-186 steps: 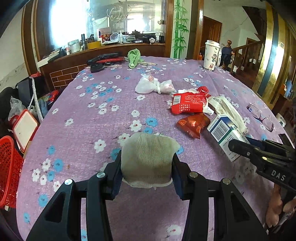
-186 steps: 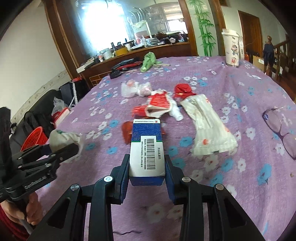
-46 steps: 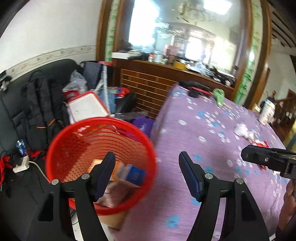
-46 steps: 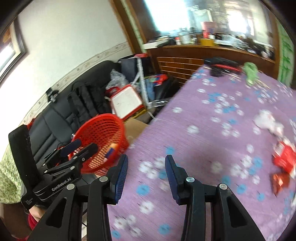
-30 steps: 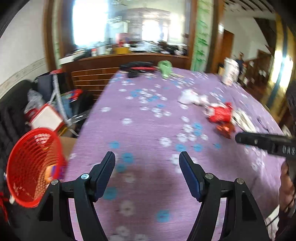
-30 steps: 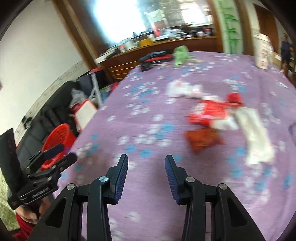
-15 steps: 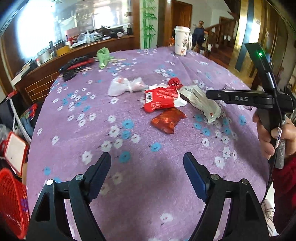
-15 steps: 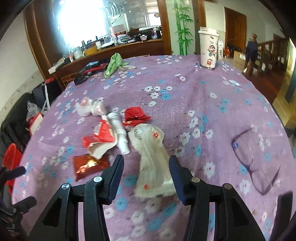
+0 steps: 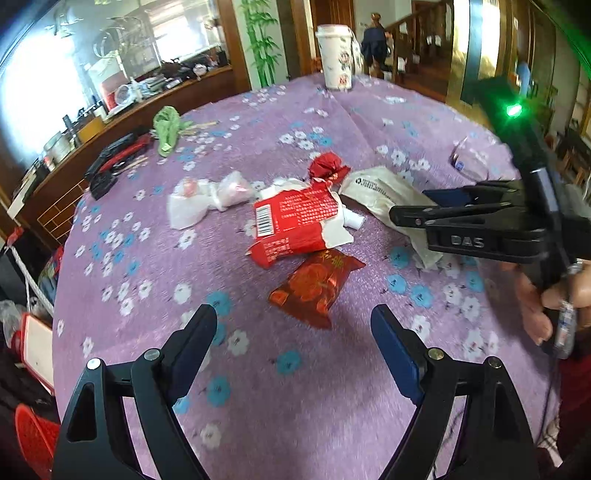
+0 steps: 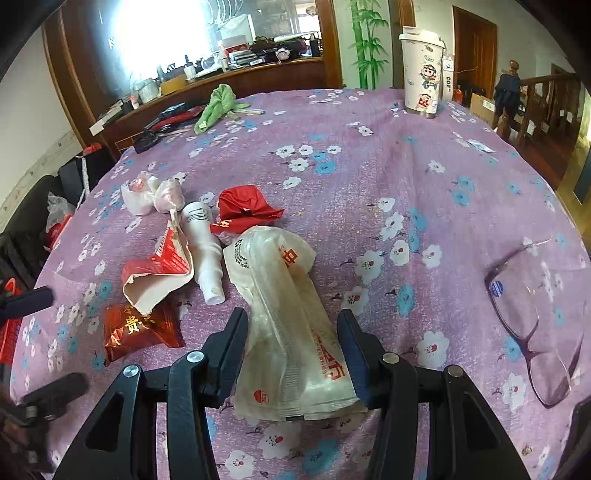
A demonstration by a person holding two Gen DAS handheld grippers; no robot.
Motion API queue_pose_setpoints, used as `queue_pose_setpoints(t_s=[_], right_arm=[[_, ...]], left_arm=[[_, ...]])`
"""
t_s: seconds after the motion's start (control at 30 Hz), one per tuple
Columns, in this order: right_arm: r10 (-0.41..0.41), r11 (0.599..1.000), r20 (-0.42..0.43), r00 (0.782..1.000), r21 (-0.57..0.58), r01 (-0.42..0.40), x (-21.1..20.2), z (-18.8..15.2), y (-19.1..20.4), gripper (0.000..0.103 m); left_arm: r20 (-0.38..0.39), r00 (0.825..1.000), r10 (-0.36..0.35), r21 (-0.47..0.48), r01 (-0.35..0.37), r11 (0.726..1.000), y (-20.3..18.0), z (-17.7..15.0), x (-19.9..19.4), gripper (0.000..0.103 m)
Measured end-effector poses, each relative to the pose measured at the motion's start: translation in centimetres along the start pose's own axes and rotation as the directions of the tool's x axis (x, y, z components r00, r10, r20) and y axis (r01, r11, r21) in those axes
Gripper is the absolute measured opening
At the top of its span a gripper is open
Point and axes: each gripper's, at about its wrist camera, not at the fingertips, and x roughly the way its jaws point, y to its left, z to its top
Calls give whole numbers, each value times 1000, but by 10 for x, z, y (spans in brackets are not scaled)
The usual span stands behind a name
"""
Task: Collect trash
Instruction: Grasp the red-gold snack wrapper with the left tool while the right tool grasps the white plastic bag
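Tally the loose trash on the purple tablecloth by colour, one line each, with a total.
Red: 3 — torn red packet, crumpled red wrapper, dark red foil pouch
White or clear: 3 — long plastic bag, white tube, knotted bag
Total: 6

Bright window (image 10: 159, 33), wooden sideboard (image 10: 258, 79), staircase railing (image 10: 546, 99) right.
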Motion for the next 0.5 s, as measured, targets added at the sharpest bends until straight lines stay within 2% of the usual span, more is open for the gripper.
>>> queue_pose_setpoints(t_s=[0.1,0.27,0.4,0.5], right_arm=[[9,1000,6,1000,-3,-9,1,-3,0,50],[38,999,13,999,3,-38,-3,-6,1,35],[96,994,15,995,49,-97,-6,-5,-6,32],[111,991,21,994,70,-112,-8,-5,-9,31]], left_arm=[[-26,1000,5,20,-5,1000,-4,5,19,84],[-48,999,10,23,-9,1000,-10,13,40,84],[-48,999,7,17,-6,1000,-17,16,51,84],[-25,1000,9,11,-9,1000,-21,16,55,83]])
